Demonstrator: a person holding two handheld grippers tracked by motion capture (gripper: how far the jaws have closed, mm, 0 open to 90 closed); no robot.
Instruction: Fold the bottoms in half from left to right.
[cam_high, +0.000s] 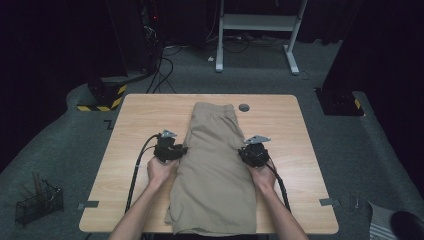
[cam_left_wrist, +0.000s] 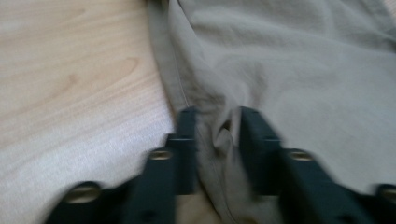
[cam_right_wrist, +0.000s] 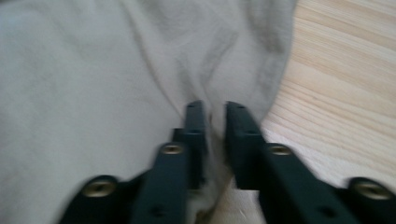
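High view shows both grippers' fingers clenched on the khaki shorts' (cam_high: 215, 165) side edges; lifting both evenly should keep the fold square

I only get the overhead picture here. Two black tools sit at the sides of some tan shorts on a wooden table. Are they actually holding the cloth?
Observer: Yes. The left hand-held gripper has a raised fold of the khaki cotton shorts pinched between its jaws, at the shorts' edge.
Operator: And the other one?
Observer: The right hand-held gripper has its jaws nearly closed on a thin ridge of fabric.
Operator: Is that also at an edge?
Observer: Yes, the light wooden table shows bare just beside its jaws.
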